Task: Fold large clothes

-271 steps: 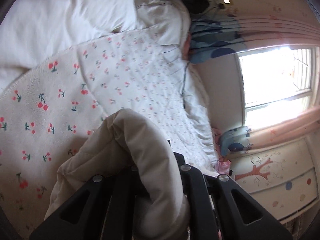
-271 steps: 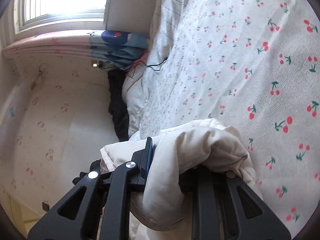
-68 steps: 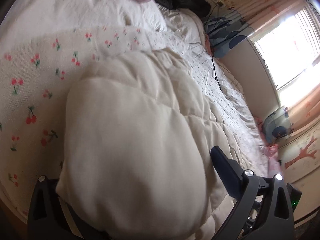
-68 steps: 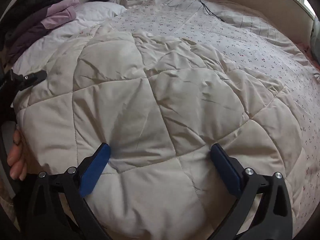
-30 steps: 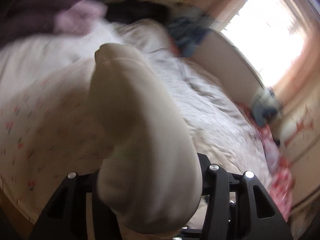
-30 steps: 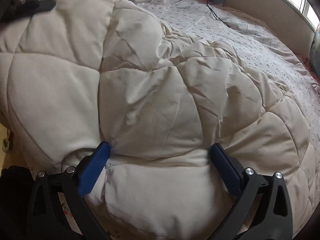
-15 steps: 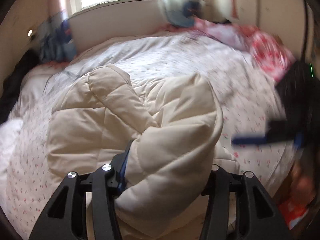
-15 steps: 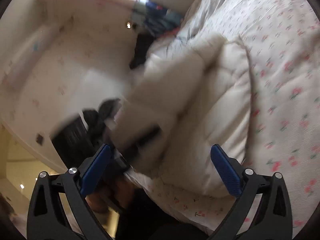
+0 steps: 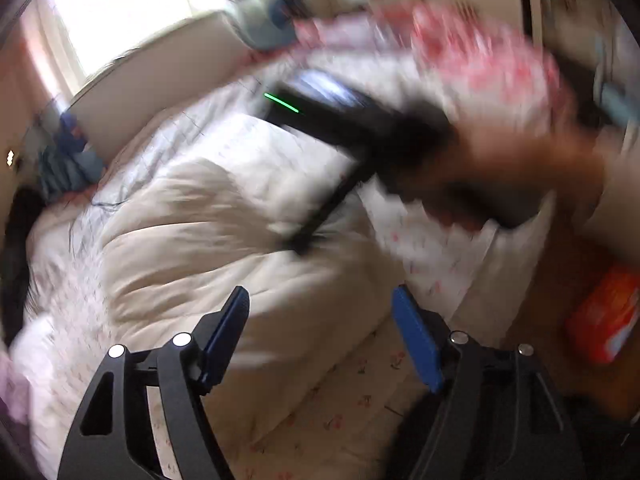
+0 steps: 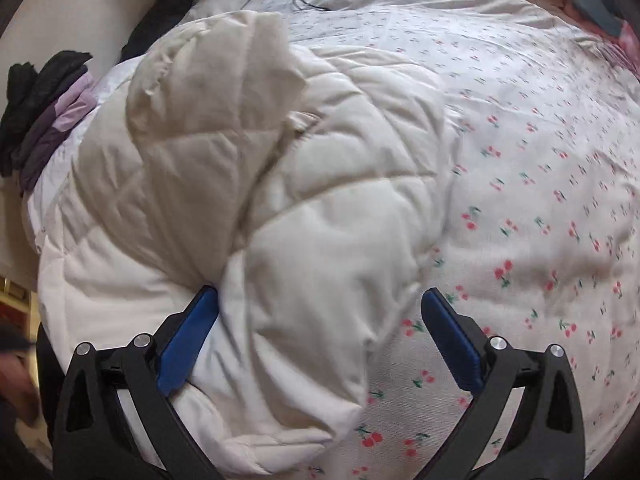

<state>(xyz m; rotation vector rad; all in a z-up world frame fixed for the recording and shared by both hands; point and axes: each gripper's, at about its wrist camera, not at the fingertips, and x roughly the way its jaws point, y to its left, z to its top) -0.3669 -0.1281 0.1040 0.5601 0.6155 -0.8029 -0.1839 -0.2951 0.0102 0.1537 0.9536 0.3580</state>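
A cream quilted puffy coat (image 10: 260, 184) lies bunched in a folded heap on the cherry-print bedspread (image 10: 540, 200). My right gripper (image 10: 320, 312) is open, its blue-padded fingers (image 10: 448, 332) straddling the coat's near edge without clamping it. In the blurred left wrist view the same coat (image 9: 208, 248) lies on the bed. My left gripper (image 9: 320, 312) is open and empty just above the coat's near edge. The other hand-held gripper (image 9: 320, 120) sweeps across that view as a black blur with a green light.
A stack of purple and black clothes (image 10: 44, 108) lies at the bed's left edge. Dark clothing and a cable (image 10: 304, 0) lie at the far end. A bright window (image 9: 132, 20), pink-red bedding (image 9: 480, 52) and an orange packet (image 9: 604, 312) surround the bed.
My left gripper, shut on a coat fold half a second ago, has opened and let it drop onto the bed. The right gripper has swung back to face the coat, still open.
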